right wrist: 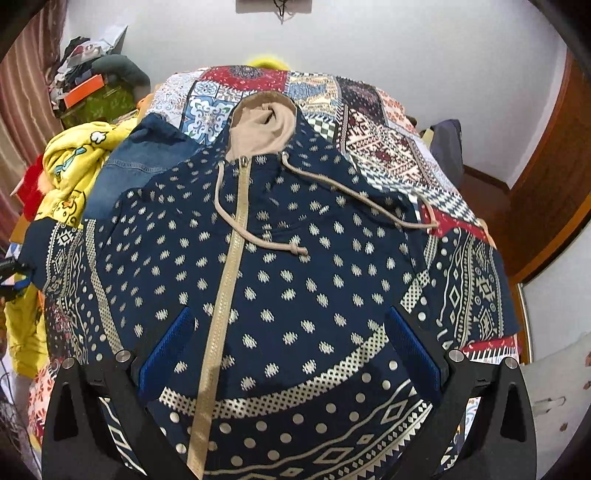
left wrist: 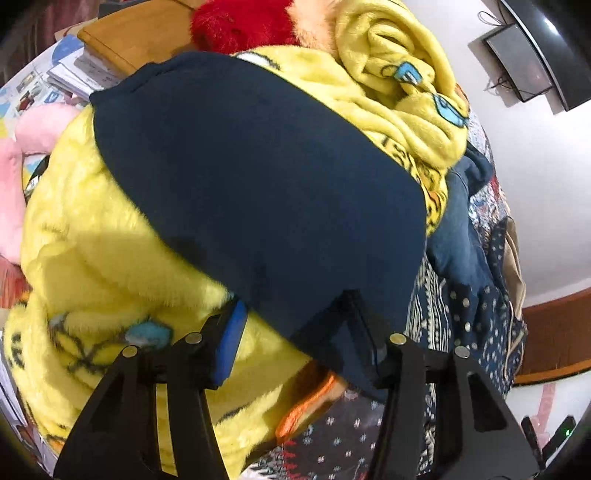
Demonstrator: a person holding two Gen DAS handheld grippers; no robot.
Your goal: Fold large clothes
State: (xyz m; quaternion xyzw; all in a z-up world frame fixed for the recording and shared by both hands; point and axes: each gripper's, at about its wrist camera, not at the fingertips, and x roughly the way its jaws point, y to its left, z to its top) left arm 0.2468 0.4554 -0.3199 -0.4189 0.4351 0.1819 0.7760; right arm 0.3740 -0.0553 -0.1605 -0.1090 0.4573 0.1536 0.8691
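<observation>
A navy patterned zip hoodie (right wrist: 295, 280) with a tan hood and drawstrings lies front-up on the bed. My right gripper (right wrist: 291, 350) hovers open over its lower front, with the blue pads spread wide and nothing between them. In the left wrist view, my left gripper (left wrist: 295, 332) stands open around a lifted fold of plain navy cloth (left wrist: 258, 177), the hoodie's sleeve or side, whose edge drapes over the right finger (left wrist: 362, 332). Whether the cloth is pinched cannot be told. The left gripper's tip also shows at the left edge of the right wrist view (right wrist: 14, 280).
A yellow fleece blanket (left wrist: 92, 266) lies bunched to the left, also in the right wrist view (right wrist: 74, 162). A patchwork bedspread (right wrist: 369, 122) covers the bed. Jeans (right wrist: 140, 155) lie by the hoodie's shoulder. Red and pink plush items (left wrist: 236, 26) and a wooden board lie beyond.
</observation>
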